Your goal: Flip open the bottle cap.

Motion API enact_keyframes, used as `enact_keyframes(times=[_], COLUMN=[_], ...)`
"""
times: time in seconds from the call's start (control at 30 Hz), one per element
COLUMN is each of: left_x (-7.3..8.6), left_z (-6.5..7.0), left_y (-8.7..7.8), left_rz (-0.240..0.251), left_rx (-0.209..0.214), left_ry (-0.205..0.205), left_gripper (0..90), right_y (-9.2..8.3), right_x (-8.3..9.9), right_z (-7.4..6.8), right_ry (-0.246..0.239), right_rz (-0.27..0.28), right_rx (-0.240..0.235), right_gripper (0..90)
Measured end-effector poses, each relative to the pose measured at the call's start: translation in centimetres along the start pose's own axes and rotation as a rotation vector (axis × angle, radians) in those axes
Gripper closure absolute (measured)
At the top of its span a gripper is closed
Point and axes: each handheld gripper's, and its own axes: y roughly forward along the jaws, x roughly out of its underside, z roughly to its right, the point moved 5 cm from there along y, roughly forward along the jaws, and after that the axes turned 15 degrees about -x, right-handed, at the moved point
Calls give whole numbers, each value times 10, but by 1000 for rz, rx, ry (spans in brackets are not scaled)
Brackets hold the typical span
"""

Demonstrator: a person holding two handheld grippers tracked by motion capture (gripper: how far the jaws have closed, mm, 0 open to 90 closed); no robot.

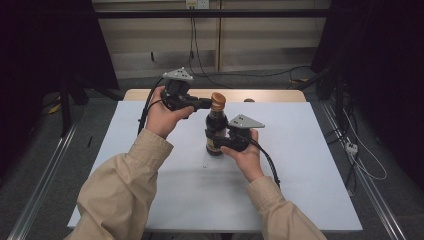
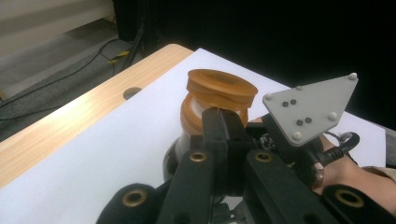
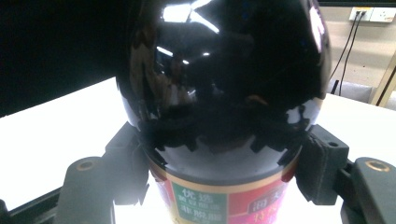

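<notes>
Holding the dark sauce bottle [image 1: 216, 131] upright mid-table [image 1: 150, 165] with my right gripper [image 1: 226, 142] clamped around its belly, my left gripper [image 1: 206, 104], fingers pinched shut on the brown cap [image 1: 218, 101], should twist it squarely without tipping.

Grey floor [image 1: 45, 165], pale wall [image 1: 250, 40], seemingly dark curtains [image 1: 45, 45].

centre: bottle [image 1: 215, 131] upright on white table [image 1: 150, 200], blocks the middle
bottle sides: right gripper [image 1: 223, 143] clamps the body
cap [image 1: 218, 100]: left gripper [image 1: 206, 104] jaws shut, touching its side
near half: bare, open passage
far edge: wood strip [image 1: 260, 95], hole [image 2: 132, 92]
</notes>
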Motion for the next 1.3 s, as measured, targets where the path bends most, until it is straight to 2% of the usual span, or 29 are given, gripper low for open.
enact_keyframes(times=[1.3], left_x=[-6], left_z=[1], left_y=[0], left_rz=[3], left_rx=[-1], left_ry=[3], left_gripper=[900], right_y=[0], right_x=[1], right_z=[0], right_ry=[-4], right_rz=[10], right_rx=[5], right_gripper=[301])
